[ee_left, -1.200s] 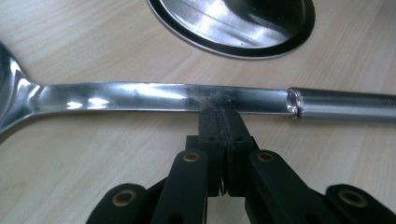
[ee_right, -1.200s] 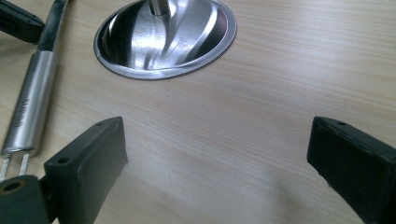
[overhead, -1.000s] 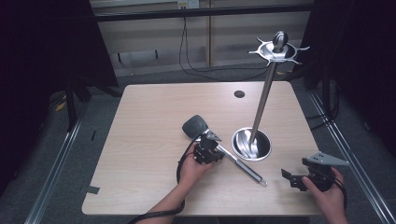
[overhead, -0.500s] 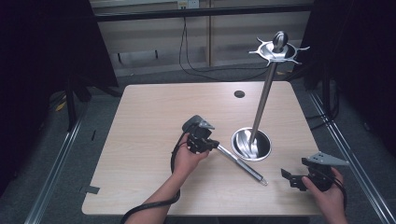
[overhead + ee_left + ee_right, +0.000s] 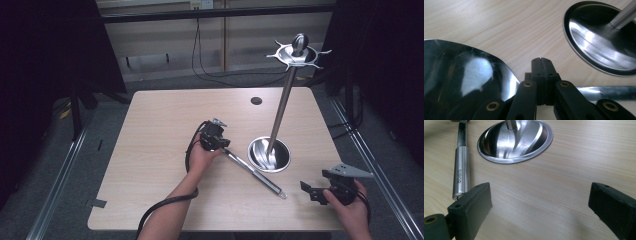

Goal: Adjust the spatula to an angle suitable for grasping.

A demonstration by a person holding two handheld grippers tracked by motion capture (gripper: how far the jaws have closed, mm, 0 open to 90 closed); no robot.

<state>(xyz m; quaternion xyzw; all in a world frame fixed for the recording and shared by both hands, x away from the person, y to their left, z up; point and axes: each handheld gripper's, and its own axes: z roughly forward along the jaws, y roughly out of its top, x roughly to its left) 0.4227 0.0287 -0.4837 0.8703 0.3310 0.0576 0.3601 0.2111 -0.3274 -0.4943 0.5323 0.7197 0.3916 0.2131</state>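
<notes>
A steel-handled spatula (image 5: 255, 172) lies flat on the wooden table, its handle running to the lower right. Its black blade (image 5: 461, 75) fills the left of the left gripper view, and the handle (image 5: 604, 91) runs off to the right. My left gripper (image 5: 215, 136) hovers over the spatula's neck, shut (image 5: 540, 61), pads pressed together with nothing between them. My right gripper (image 5: 311, 191) is held near the table's front right corner, open (image 5: 540, 195), with bare wood between its jaws. The handle end (image 5: 461, 170) lies just left of it.
A steel utensil stand rises from a dish-shaped base (image 5: 270, 154) just right of the spatula; its pole (image 5: 282, 100) leans up to a hooked crown (image 5: 298, 52). A dark round hole (image 5: 256, 101) sits near the table's far edge. The left gripper's cable (image 5: 160, 207) trails off the front edge.
My left gripper has moved away from me along the spatula, from its neck to over the blade. The spatula and the right gripper have stayed put.
</notes>
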